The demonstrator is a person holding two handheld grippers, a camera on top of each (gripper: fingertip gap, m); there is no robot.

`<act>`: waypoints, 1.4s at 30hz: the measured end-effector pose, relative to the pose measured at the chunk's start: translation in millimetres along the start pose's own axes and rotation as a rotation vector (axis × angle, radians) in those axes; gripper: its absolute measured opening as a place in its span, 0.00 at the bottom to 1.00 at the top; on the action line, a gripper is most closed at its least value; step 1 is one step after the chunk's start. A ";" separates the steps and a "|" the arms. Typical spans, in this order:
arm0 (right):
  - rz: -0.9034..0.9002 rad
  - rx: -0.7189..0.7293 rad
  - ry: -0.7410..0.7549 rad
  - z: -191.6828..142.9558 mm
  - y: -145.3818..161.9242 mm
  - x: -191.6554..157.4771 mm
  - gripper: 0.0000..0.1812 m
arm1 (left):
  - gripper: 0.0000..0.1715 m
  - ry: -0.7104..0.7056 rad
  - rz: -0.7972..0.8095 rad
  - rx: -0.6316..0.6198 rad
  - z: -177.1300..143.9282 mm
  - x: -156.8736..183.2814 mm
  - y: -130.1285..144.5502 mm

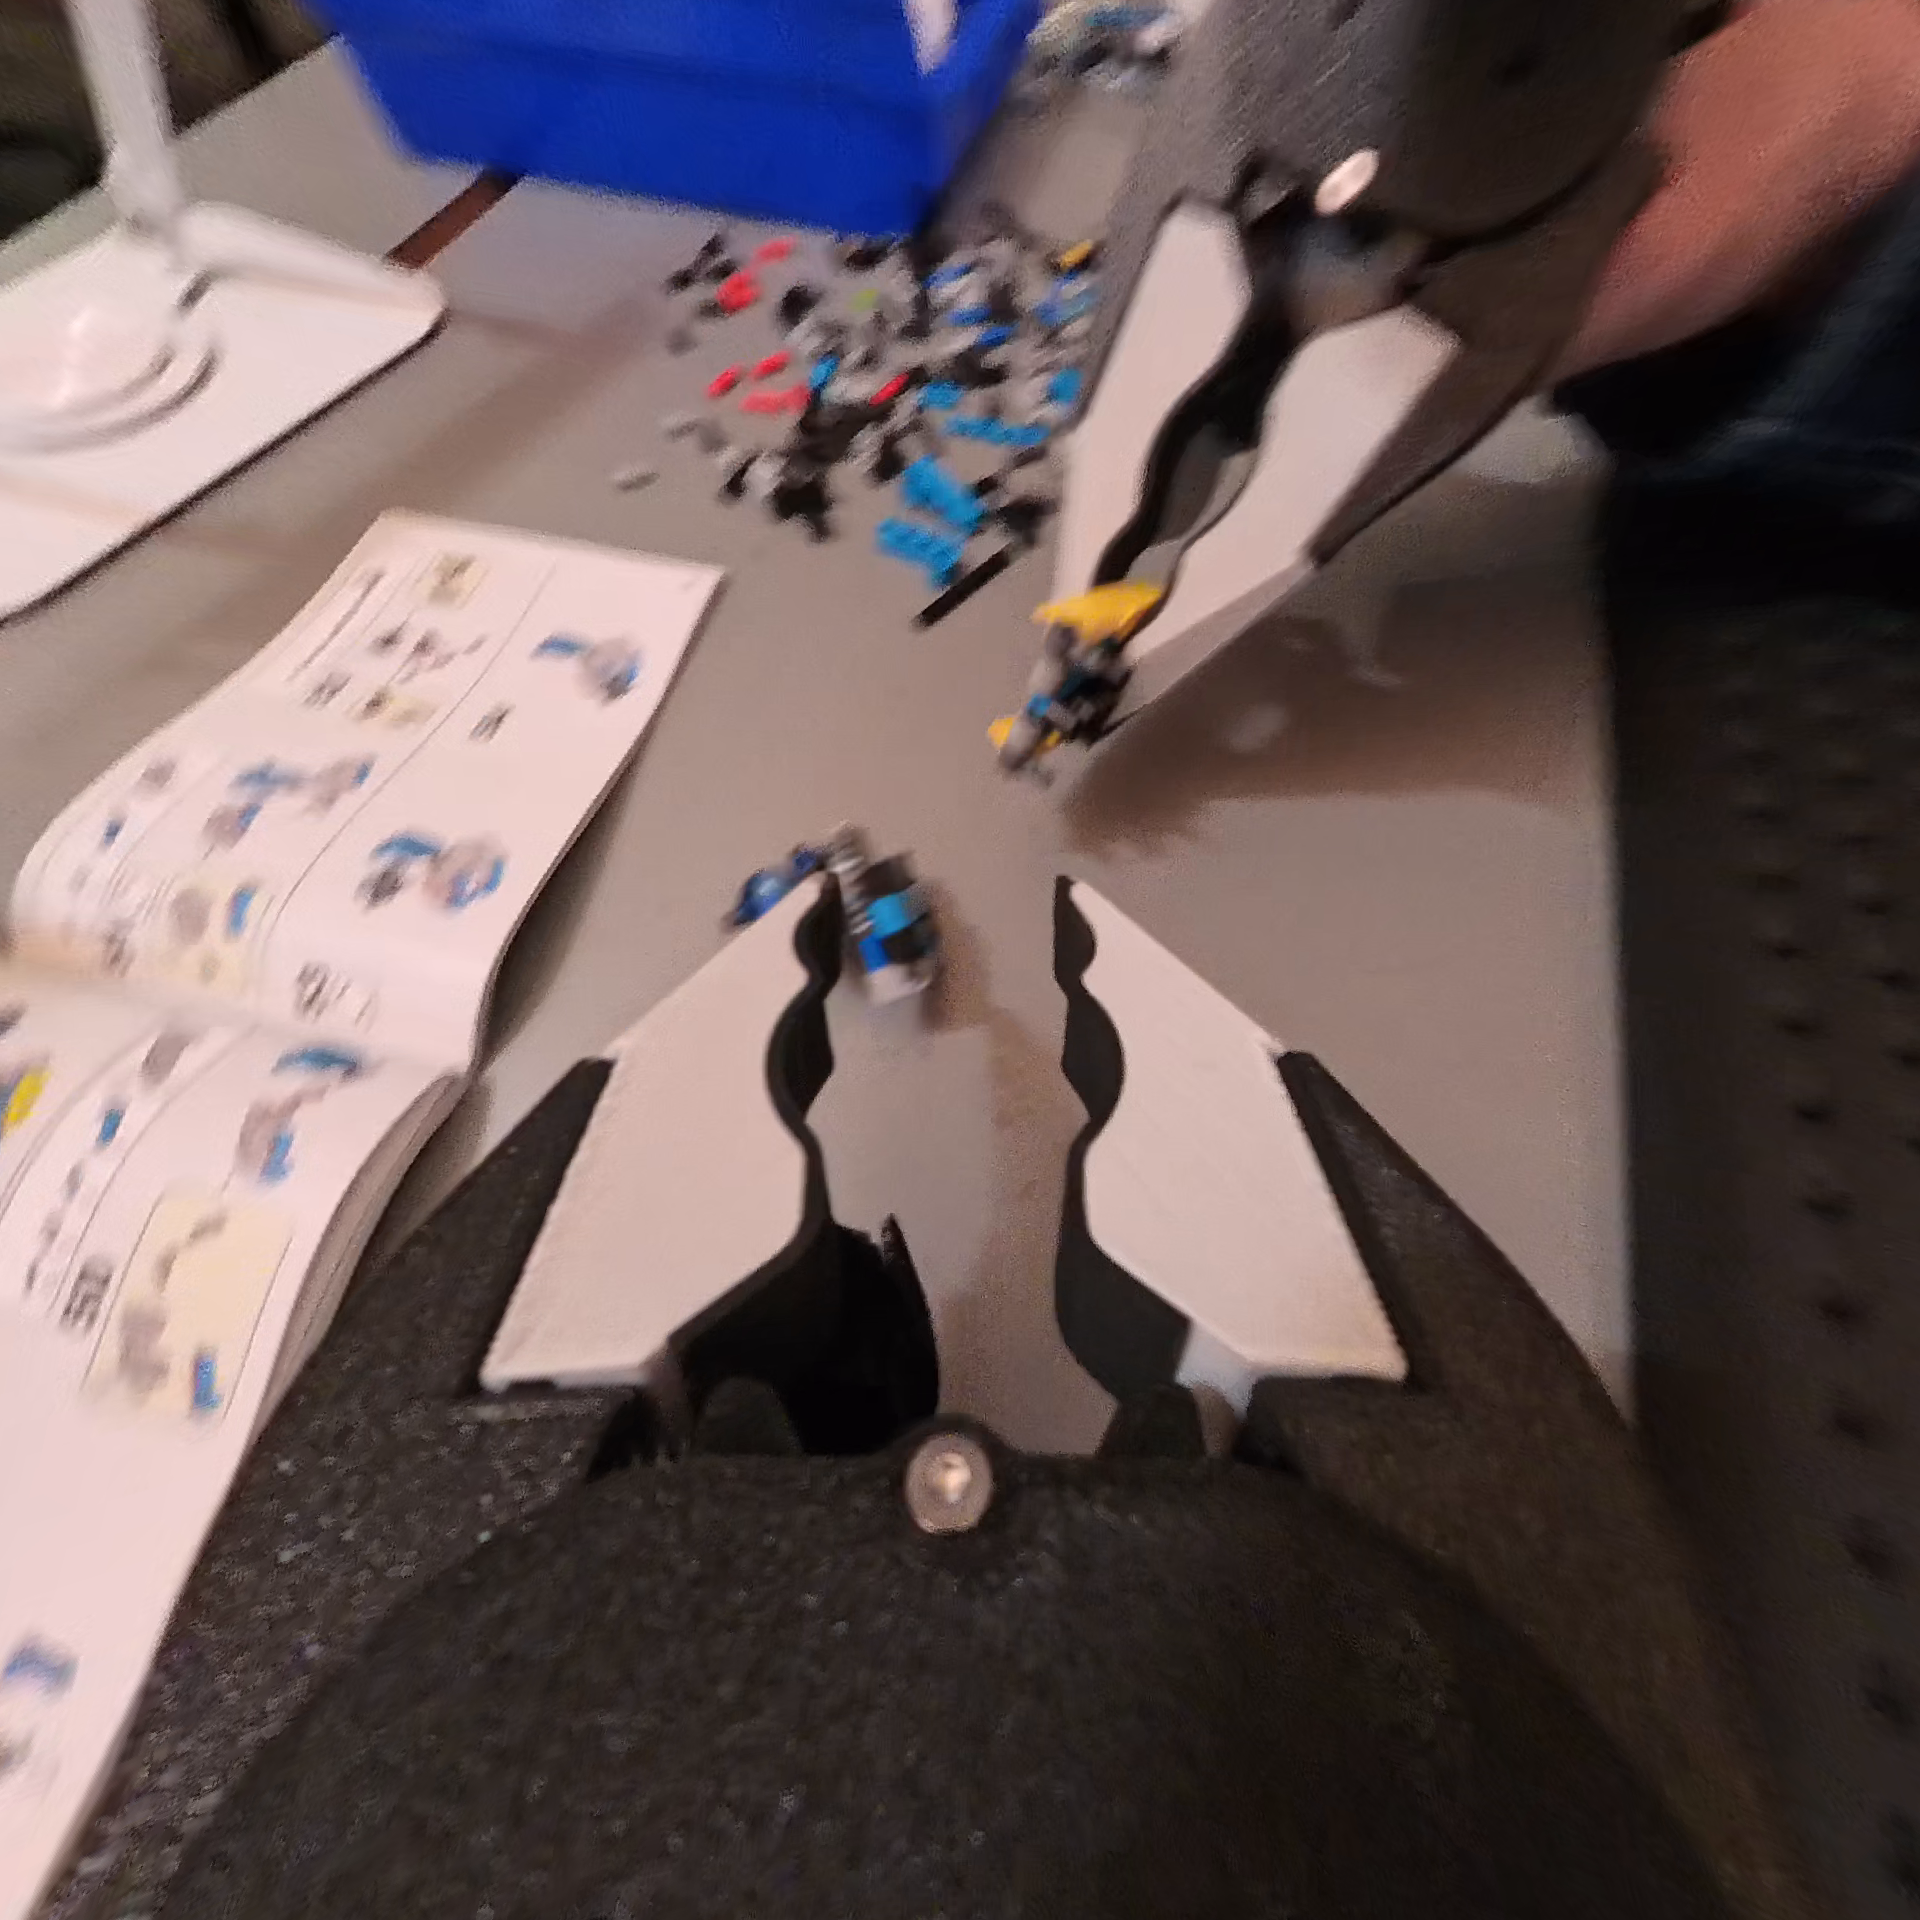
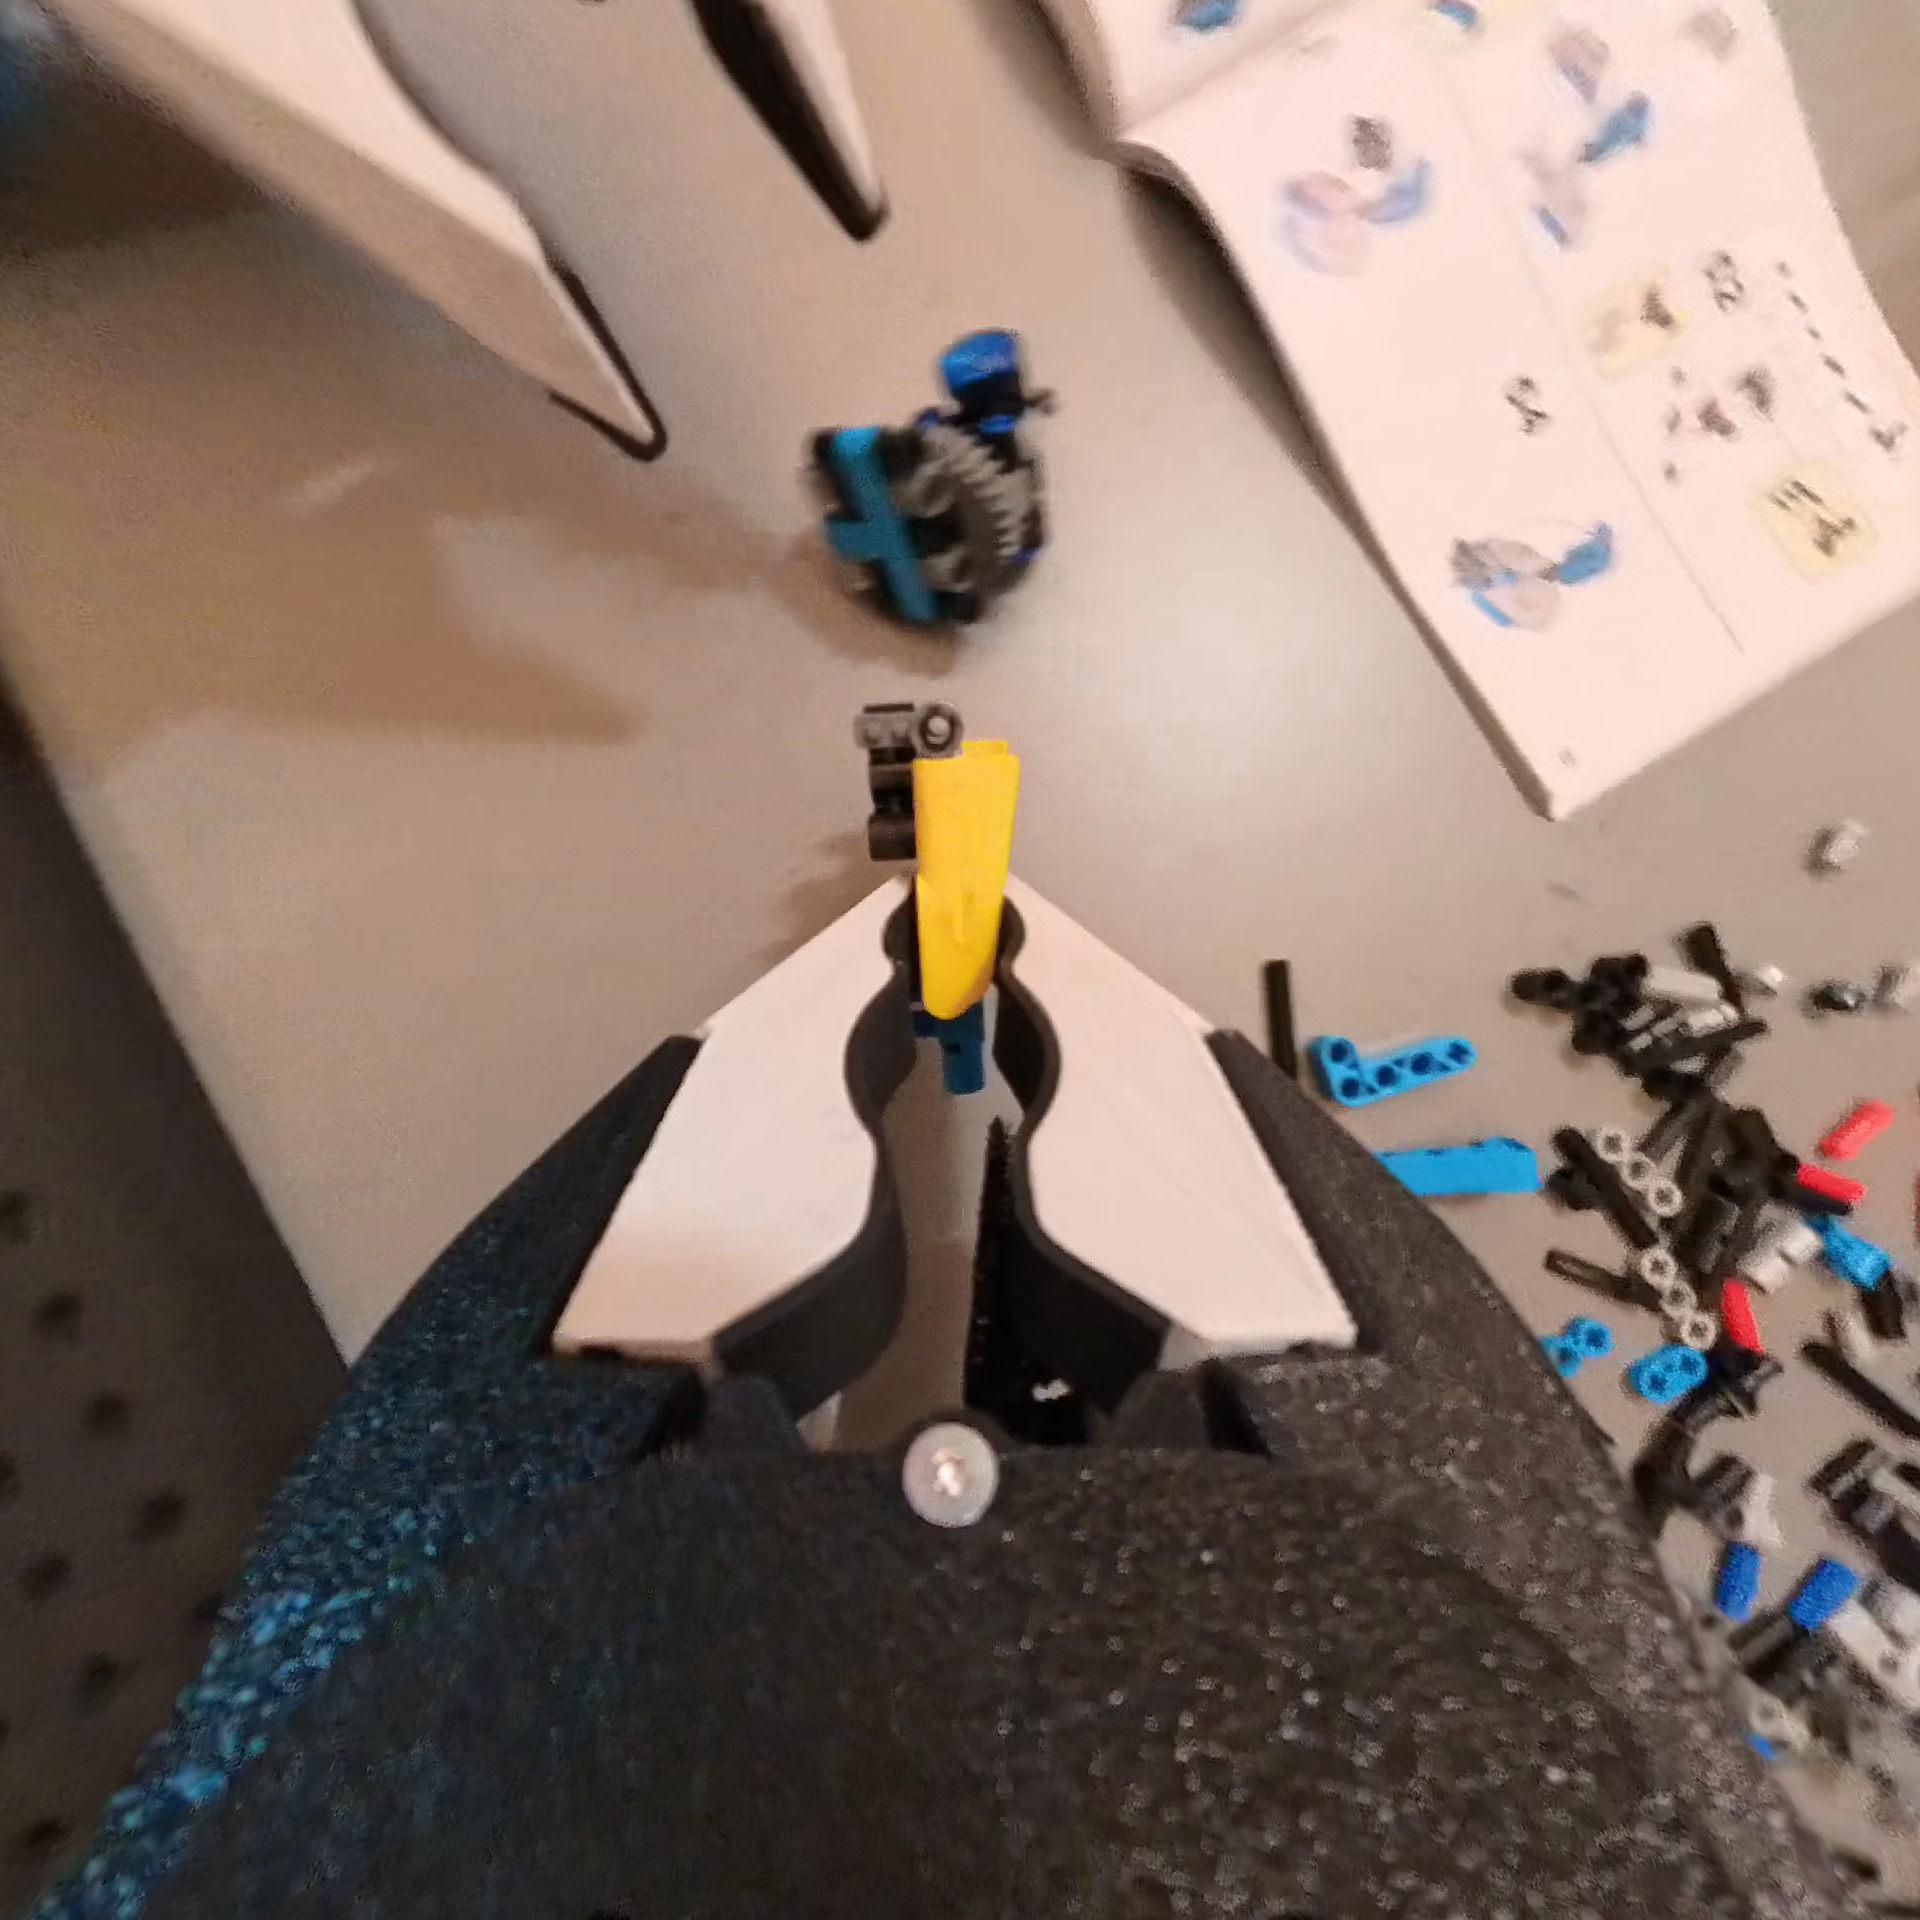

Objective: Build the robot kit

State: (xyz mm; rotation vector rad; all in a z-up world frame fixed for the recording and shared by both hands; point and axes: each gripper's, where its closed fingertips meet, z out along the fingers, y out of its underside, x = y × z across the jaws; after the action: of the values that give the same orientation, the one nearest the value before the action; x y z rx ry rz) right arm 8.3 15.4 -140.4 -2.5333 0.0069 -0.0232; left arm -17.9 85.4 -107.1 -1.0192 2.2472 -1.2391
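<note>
My left gripper (image 1: 940, 894) is open and empty, its jaws wide apart. A small blue, black and grey gear assembly (image 1: 878, 920) lies on the grey table (image 1: 831, 727) just ahead of its left fingertip; it also shows in the right wrist view (image 2: 930, 509). My right gripper (image 2: 961, 894) is shut on a small assembly with a yellow pointed piece (image 2: 961, 862), black connectors and a blue pin. In the left wrist view the right gripper (image 1: 1101, 665) holds that yellow assembly (image 1: 1086, 665) close above the table. The left gripper's fingers (image 2: 582, 312) show at the top of the right wrist view.
An open instruction booklet (image 1: 312, 883) lies left, also shown in the right wrist view (image 2: 1558, 364). A pile of loose blue, black, red and grey pieces (image 1: 894, 395) is spread behind, with a blue bin (image 1: 675, 94) beyond and a white lamp base (image 1: 156, 343) at far left. A dark perforated mat (image 1: 1766, 1039) borders the table. My hands' fingertips stand some 9 cm from each other.
</note>
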 end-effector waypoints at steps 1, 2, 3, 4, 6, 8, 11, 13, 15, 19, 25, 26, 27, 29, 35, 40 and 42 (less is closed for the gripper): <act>0.038 -0.010 0.034 1.8 -3.7 7.4 0.04 | 0.25 -0.062 -0.022 -0.038 3.7 -9.6 8.7; 0.067 -0.027 0.042 4.6 -6.9 9.3 0.04 | 0.27 -0.074 -0.020 -0.066 7.9 -9.6 14.9; 0.097 -0.077 0.030 9.0 -5.6 7.4 0.05 | 0.30 -0.066 -0.008 -0.083 12.5 -5.6 18.0; 0.106 -0.122 0.053 13.0 -3.9 9.6 0.05 | 0.27 -0.070 0.000 -0.099 17.2 -3.4 20.4; 0.125 -0.209 0.078 20.1 1.7 11.1 0.05 | 0.17 -0.071 0.036 -0.131 26.1 2.0 26.1; 0.180 -0.230 0.079 25.3 2.1 12.3 0.05 | 0.09 -0.120 0.077 -0.139 31.3 -0.1 27.6; 0.240 -0.216 0.062 27.0 0.0 12.3 0.05 | 0.09 -0.154 0.105 -0.105 32.6 -0.8 18.2; 0.244 -0.210 0.055 27.3 -0.7 11.7 0.05 | 0.08 -0.169 0.115 -0.080 29.6 -2.1 10.8; 0.230 -0.193 0.066 27.1 -2.4 12.9 0.07 | 0.08 -0.169 0.124 -0.092 27.4 -2.4 11.2; 0.174 -0.111 0.075 25.8 -12.8 12.1 0.13 | 0.06 -0.133 0.134 -0.088 23.6 3.1 11.1; 0.181 -0.026 0.051 26.6 -19.9 12.0 0.15 | 0.06 -0.081 0.105 -0.099 19.7 8.4 14.6; 0.183 -0.016 0.055 27.3 -20.9 12.9 0.15 | 0.05 -0.079 0.095 -0.098 19.5 8.4 14.7; 0.184 0.001 0.060 27.4 -23.5 13.9 0.16 | 0.06 -0.078 0.090 -0.096 19.5 8.6 14.7; 0.182 0.049 0.062 26.9 -30.8 14.3 0.15 | 0.06 -0.082 0.084 -0.091 19.1 8.3 15.0; 0.158 0.116 0.036 29.1 -40.0 12.0 0.08 | 0.06 -0.099 0.042 -0.098 15.9 4.8 22.8; 0.182 0.202 0.028 24.5 -51.2 13.5 0.08 | 0.18 -0.187 -0.040 -0.096 8.9 -1.7 25.7; 0.207 0.222 0.012 24.6 -53.2 14.0 0.08 | 0.19 -0.229 -0.111 -0.069 4.8 -2.9 24.9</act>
State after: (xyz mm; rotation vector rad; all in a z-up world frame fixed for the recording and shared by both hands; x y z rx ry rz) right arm 22.7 73.0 -130.1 -2.2991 0.2576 0.0409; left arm -23.3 93.5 -130.6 -1.2588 2.0938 -1.0343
